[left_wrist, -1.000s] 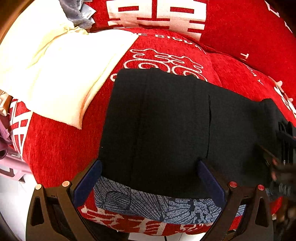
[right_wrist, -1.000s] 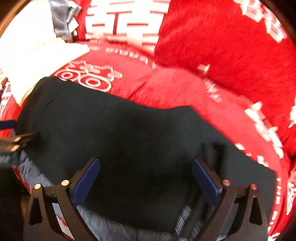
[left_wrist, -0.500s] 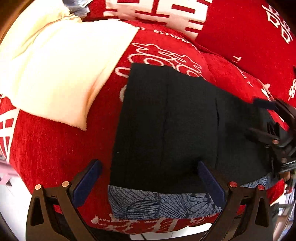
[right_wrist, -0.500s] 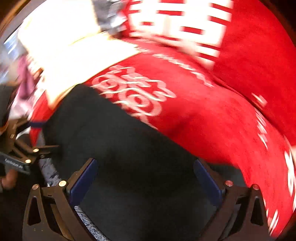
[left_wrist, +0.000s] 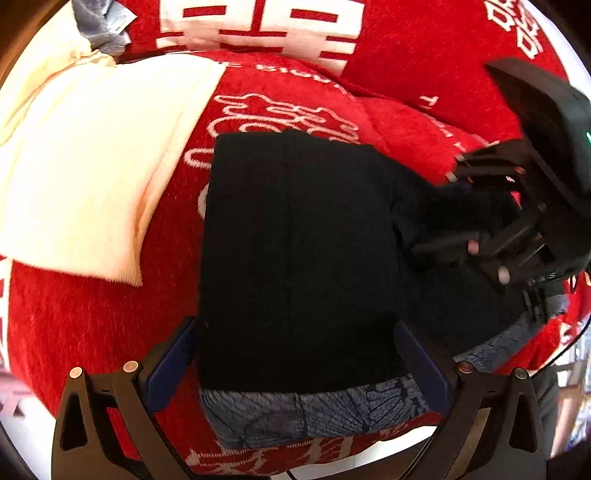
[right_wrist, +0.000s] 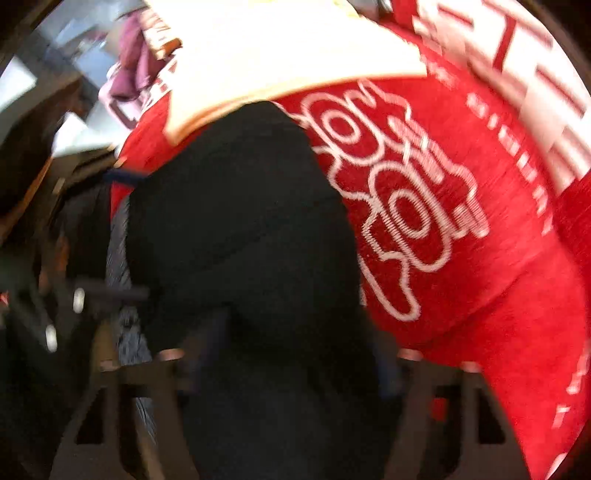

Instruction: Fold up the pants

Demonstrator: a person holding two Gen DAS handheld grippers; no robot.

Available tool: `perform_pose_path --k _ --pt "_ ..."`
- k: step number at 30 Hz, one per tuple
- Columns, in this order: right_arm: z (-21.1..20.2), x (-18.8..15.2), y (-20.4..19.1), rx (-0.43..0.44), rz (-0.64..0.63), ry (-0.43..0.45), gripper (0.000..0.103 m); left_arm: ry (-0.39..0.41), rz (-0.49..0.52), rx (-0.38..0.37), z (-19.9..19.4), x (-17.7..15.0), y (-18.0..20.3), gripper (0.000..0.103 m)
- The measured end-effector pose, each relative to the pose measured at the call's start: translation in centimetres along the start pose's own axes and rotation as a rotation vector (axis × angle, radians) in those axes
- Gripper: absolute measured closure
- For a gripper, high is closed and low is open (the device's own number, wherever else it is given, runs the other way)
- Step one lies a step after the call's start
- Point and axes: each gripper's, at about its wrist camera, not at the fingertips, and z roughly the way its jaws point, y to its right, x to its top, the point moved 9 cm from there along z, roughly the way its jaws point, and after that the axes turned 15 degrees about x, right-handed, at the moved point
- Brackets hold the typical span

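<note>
The black pants [left_wrist: 295, 251] lie folded on the red cover [left_wrist: 92, 325] w/ white characters, on top of a blue-grey patterned cloth [left_wrist: 306, 413] that shows along the near edge. To the left, a cream blanket [left_wrist: 85, 166] lies on the same red cover, just beside the pants, not touching them in the left wrist view. A grey cloth [left_wrist: 98, 26] sits at the top left, behind the blanket.

Left gripper [left_wrist: 295, 365]: its jaws stand wide apart over the near edge of the pants. One blue pad is at the pants' left edge, the other is on the black fabric more to the right. It has hold of nothing.

Right gripper [right_wrist: 291, 354]: seen from the left wrist cam it is at the right end of the pants, pointing down into the fabric. Its jaws have just been closing, and a bunch of black fabric is between them. The right wrist pic is blurred, so I cannot tell if the pads already press on the fabric. In that view the pants [right_wrist: 240, 229] run away from the gripper toward the cream blanket [right_wrist: 280, 48].
</note>
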Motion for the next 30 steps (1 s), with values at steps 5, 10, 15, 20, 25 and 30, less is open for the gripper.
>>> perform_pose_path --k 5,10,15,20,25,30 --pt "-3.3 -0.8 -2.2 -0.085 -0.047 0.083 0.087 0.019 0.032 -0.110 -0.2 0.9 -0.4 0.000" --pt "-4.3 -1.3 -3.4 -0.136 -0.070 0.127 0.087 0.021 0.076 -0.197 0.0 2.8 0.9 0.000" --pt "-5.0 -1.3 -3.8 -0.154 -0.058 0.158 0.088 0.000 0.127 -0.149 0.2 3.4 3.3 0.028" --pt "-5.0 -1.4 -1.8 -0.192 0.081 0.167 0.062 -0.069 0.093 -0.178 -0.6 2.5 4.8 0.060" --pt "-8.8 -4.6 0.3 -0.329 0.286 0.330 0.035 -0.099 0.073 -0.127 -1.4 2.9 5.6 0.063" --pt "-6.7 -10.5 1.5 -0.324 0.546 0.351 0.036 -0.097 0.068 -0.126 -3.4 2.8 5.9 0.063"
